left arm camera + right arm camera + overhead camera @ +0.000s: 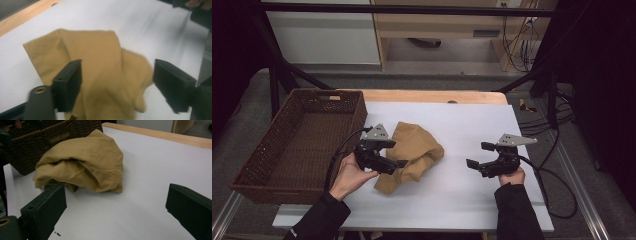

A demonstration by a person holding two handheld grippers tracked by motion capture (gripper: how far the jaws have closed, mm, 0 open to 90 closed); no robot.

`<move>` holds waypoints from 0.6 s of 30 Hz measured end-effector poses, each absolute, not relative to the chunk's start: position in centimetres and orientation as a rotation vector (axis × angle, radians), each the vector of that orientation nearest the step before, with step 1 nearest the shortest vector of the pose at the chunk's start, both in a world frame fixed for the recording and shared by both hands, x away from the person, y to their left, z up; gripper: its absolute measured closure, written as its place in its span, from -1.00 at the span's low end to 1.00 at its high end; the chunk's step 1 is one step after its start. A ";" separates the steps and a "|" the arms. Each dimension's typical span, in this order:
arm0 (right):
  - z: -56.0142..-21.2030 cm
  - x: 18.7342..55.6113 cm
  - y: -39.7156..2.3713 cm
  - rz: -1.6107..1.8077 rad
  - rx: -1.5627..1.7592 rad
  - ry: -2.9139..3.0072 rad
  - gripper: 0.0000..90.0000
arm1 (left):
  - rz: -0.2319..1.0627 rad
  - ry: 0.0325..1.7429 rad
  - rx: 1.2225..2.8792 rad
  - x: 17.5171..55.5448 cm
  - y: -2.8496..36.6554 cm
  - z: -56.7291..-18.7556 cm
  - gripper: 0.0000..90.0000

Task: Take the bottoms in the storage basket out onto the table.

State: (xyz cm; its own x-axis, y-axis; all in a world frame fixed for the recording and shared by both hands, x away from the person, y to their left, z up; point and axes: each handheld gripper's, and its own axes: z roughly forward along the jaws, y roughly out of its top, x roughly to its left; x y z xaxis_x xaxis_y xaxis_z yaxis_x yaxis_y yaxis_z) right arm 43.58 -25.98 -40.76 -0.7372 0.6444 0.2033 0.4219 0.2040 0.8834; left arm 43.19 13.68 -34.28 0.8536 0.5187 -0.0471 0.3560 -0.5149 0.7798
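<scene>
A crumpled mustard-yellow cloth (414, 155) is seen on the white table sheet (472, 125). The left gripper (117, 82) is held spread above it, unclamped. The right gripper (479, 155) is held spread too, well apart.

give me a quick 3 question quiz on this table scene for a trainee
1. True or false: the crumpled mustard-yellow cloth lies inside the dark brown woven wicker basket.
2. Which is nearer the cloth? A. left gripper B. right gripper
3. Fill in: the jaws of the right gripper stand ____, with nothing between them.

Key
1. False: it lies on the white table sheet, beside the basket.
2. A: in the left gripper view its jaws stand wide apart over the cloth, pads not pressing it.
3. Open.
</scene>
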 end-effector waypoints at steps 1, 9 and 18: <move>-40.8 43.6 -26.0 1.553 1.022 2.265 -0.92 | 0.243 0.635 2.158 43.2 13.8 -34.1 -0.70; -40.7 43.6 -26.0 1.556 1.021 2.264 -0.92 | 0.260 0.670 2.162 43.1 14.2 -32.8 -0.95; -40.7 43.6 -26.0 1.554 1.021 2.263 -0.92 | 0.278 0.658 2.176 42.6 15.4 -31.9 -0.93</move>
